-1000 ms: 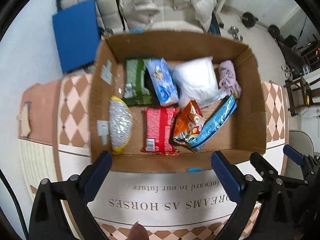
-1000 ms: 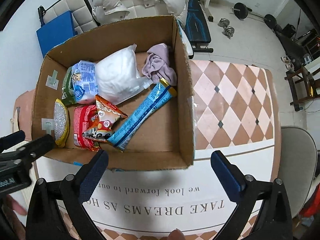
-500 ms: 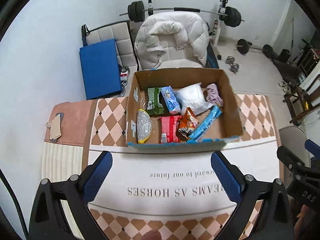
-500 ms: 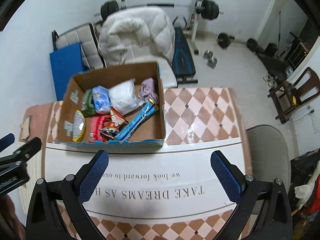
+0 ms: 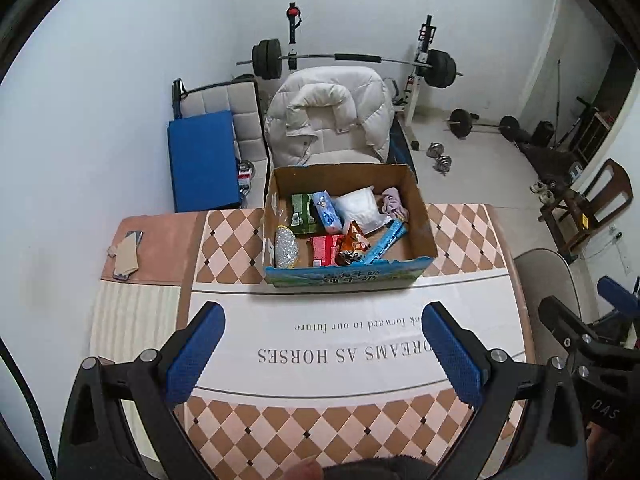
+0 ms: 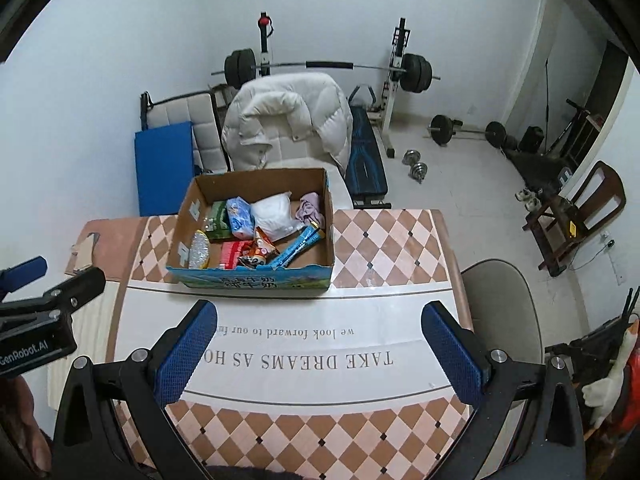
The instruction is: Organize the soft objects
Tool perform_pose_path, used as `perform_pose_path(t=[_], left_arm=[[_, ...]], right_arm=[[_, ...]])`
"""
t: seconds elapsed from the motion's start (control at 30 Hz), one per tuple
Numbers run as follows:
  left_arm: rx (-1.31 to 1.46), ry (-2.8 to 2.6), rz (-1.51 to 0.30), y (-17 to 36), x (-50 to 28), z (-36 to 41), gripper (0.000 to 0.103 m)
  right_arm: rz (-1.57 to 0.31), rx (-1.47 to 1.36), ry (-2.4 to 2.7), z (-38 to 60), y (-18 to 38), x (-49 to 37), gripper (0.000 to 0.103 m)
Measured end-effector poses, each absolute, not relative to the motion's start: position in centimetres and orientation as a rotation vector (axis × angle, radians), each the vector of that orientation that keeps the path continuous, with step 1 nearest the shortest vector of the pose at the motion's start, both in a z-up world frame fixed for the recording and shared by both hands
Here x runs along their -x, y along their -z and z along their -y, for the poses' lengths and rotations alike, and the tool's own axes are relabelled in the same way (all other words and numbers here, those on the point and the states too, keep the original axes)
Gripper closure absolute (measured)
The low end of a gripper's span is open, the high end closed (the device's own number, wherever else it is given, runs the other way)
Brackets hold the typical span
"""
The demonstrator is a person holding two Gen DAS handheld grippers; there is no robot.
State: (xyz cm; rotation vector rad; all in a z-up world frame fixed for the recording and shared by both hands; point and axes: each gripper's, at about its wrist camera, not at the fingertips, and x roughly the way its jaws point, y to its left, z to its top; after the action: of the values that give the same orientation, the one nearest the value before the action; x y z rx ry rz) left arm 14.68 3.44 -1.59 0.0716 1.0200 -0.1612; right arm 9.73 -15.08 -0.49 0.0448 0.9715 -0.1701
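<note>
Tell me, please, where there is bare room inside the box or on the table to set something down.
Inside the cardboard box, only the floor between the long blue packet and the right wall is bare; the left and middle are crowded. The table right of the box is free, as is the white strip before it.

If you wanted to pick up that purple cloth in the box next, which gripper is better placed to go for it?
Probably the right gripper. The purple cloth lies in the far right corner of the cardboard box, the side nearer that gripper. The left gripper would have to cross the box. Both are open, empty and back from the box.
</note>
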Motion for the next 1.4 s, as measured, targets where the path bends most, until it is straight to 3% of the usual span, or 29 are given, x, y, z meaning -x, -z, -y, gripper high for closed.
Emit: perform_pose_path(t=[0.43, 1.4], left_arm=[[-0.074, 0.142, -0.924, -1.4, -11.5, -4.5, 0.002], [-0.070, 0.104, -0.891, -0.7, -13.0, -3.8, 0.000]], right_arm=[[-0.897, -0.017, 0.172, 13.1, -4.5, -4.2, 0.000], [-0.856, -0.021, 0.228, 14.8, -4.6, -7.5, 0.000]])
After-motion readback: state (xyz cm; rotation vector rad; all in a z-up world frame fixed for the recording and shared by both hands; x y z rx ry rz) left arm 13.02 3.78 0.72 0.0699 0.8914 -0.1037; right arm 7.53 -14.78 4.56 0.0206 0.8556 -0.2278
